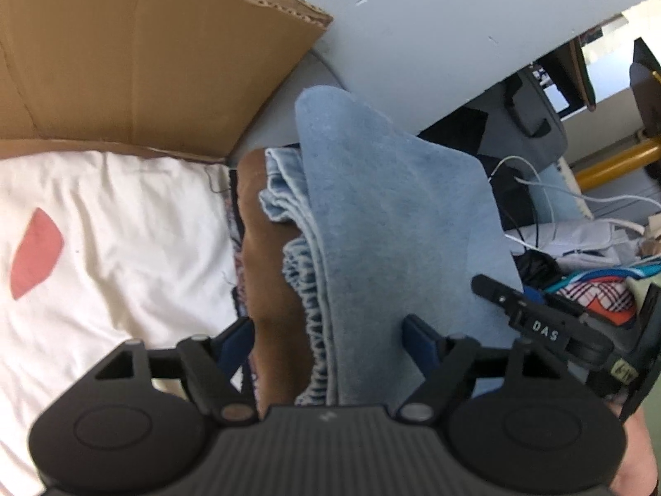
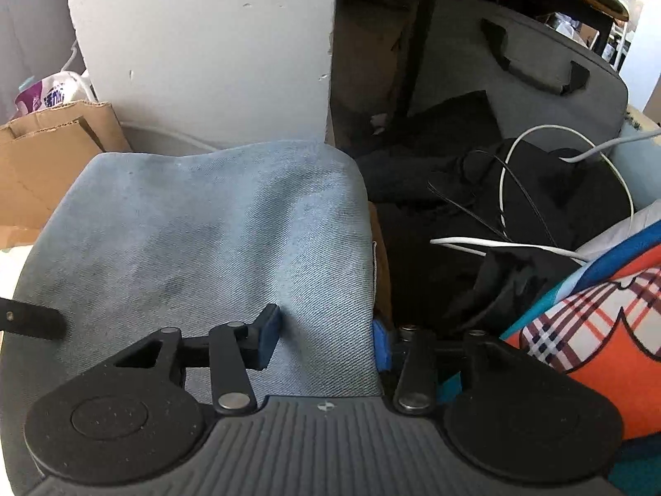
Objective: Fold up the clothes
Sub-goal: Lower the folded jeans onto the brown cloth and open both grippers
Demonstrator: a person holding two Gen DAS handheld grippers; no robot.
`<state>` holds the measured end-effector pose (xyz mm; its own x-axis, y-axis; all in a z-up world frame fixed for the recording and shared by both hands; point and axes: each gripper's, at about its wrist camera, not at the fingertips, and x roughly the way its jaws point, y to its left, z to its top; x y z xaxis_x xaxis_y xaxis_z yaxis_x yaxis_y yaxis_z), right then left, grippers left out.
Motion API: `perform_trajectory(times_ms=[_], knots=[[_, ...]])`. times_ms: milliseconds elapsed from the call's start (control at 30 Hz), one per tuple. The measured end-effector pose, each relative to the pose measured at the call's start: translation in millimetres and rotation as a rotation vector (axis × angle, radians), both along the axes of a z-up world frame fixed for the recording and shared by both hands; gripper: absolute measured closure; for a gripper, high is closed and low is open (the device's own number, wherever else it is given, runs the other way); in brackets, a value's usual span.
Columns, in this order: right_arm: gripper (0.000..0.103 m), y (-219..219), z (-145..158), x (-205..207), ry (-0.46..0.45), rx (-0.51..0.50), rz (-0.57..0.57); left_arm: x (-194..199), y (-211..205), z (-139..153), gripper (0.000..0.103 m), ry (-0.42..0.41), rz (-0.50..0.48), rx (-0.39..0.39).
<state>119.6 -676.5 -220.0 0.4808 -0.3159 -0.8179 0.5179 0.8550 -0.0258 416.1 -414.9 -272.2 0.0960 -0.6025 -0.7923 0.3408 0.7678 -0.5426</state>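
A folded light blue denim garment (image 1: 384, 223) lies on a brown folded garment (image 1: 268, 281), its gathered waistband edge facing left. My left gripper (image 1: 326, 339) stands open and wide, with the waistband edge and the brown cloth between its blue pads (image 1: 417, 337), which do not squeeze them. In the right wrist view the same denim (image 2: 206, 223) fills the left half. My right gripper (image 2: 326, 341) straddles the denim's right edge, its jaws apart and the cloth lying loose between them. The right gripper's finger (image 1: 533, 322) also shows beside the denim in the left wrist view.
A white cloth with a red patch (image 1: 103, 248) lies to the left, and a cardboard box (image 1: 144, 62) stands behind it. A white pillar (image 2: 206, 41) rises beyond the denim. To the right are black clothes (image 2: 475, 206), white cables (image 2: 504, 173), a grey bag (image 2: 537, 62) and a plaid orange garment (image 2: 599, 330).
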Motion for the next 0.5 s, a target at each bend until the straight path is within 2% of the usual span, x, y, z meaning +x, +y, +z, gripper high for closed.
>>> perform_trajectory(times_ms=[267, 500], knots=[[0.052, 10, 15, -9, -0.014, -0.087, -0.014, -5, -7, 21, 0.023, -0.069, -0.048, 0.075], [0.052, 15, 18, -12, -0.057, -0.045, -0.018, -8, 0, 34, 0.023, -0.109, -0.076, 0.118]])
